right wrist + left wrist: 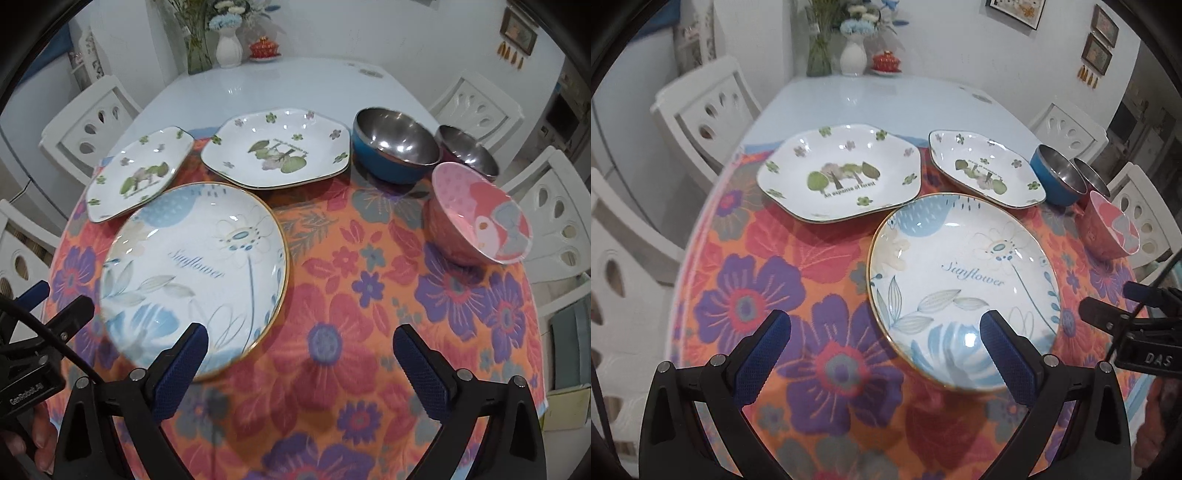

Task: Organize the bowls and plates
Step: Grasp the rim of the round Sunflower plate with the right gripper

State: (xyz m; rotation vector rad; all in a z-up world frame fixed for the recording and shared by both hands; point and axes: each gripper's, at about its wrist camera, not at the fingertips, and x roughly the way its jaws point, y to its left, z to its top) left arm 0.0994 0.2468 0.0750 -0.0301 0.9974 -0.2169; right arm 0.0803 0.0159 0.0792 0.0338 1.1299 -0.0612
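Covering the near end of the table [849, 99], a floral cloth [783, 295] carries everything. Largest, the Sunflower plate [960, 280] lies under the left gripper's [886, 354] right finger and the right gripper's [301, 363] left finger. Both grippers gape wide, empty. Beyond the fingers sit two forest plates [842, 173], then the pink bowl [480, 225].

White chairs [701, 110] ring the table [868, 99]; walls seemingly white.

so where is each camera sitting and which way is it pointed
Left wrist: on the left gripper, open, low over the near table edge, facing the Sunflower plate; the right gripper shows at right.
Right wrist: on the right gripper, open, further right, facing the floral cloth; a hand shows lower left.
Shared: Sunflower plate, pink bowl.
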